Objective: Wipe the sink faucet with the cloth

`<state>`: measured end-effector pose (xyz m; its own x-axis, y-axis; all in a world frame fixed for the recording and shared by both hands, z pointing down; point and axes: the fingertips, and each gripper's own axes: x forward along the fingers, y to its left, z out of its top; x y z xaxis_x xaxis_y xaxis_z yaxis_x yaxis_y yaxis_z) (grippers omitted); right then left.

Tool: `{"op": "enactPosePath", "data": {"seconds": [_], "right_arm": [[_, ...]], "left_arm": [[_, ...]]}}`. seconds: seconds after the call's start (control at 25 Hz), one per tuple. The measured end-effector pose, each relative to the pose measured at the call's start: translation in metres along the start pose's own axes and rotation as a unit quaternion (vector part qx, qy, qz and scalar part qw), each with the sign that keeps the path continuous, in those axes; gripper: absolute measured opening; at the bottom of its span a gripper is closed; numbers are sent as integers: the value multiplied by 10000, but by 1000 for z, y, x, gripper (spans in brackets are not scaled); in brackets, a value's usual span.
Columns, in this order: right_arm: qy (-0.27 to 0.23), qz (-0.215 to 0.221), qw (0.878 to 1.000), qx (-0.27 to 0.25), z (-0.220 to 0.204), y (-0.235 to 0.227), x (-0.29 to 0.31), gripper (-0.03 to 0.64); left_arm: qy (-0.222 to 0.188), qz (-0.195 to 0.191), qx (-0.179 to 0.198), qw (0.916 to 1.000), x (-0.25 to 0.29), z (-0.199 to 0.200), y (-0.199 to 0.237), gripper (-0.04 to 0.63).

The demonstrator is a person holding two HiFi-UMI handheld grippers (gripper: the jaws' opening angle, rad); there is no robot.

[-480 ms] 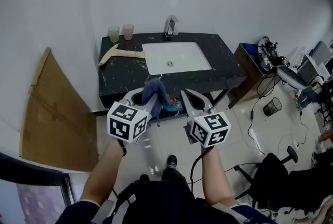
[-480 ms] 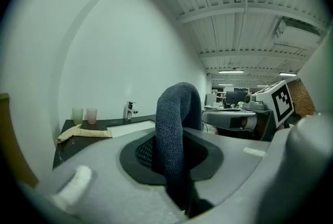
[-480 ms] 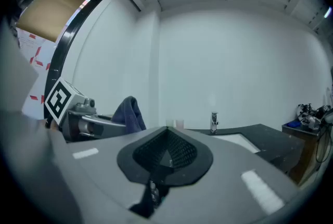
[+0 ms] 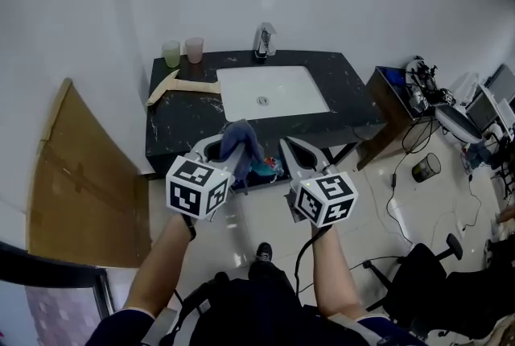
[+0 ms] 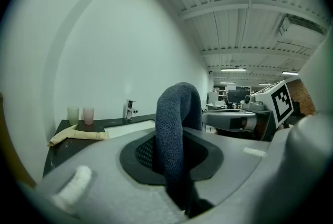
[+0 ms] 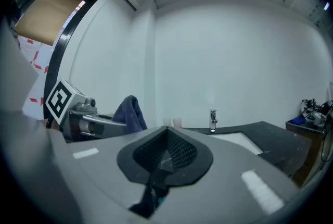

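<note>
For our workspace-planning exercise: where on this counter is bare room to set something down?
Bare: the counter right of the basin, and the front strip before it. Crowded: the left, green cup and pink cup behind a beige angled item.

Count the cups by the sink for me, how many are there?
2. A green cup sits at the black counter's back left corner, and a pink cup stands beside it, toward the faucet. None looks hidden.
</note>
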<state>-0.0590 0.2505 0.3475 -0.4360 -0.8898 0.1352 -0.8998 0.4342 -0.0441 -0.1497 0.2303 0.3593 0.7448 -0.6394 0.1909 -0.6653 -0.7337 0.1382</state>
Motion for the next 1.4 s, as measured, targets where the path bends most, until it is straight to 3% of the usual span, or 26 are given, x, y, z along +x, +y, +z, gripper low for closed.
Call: {"op": "enactPosePath", "data": {"seconds": [0.44, 0.88, 1.16, 1.4], "right_arm": [[-22, 47, 10000, 9, 2, -87, 31, 6], [44, 465, 9989, 16, 10, -174, 60, 6], [45, 654, 9978, 100, 11, -198, 96, 6], [138, 680, 9976, 82, 7, -209, 144, 6]], "left_arm": [[-25, 118, 43, 9999, 92, 23, 7, 55], [-72, 619, -5, 9981, 174, 53, 19, 55], [58, 768, -37, 9970, 203, 53, 41, 55], [46, 768, -126, 9970, 229, 52, 86, 55]]}}
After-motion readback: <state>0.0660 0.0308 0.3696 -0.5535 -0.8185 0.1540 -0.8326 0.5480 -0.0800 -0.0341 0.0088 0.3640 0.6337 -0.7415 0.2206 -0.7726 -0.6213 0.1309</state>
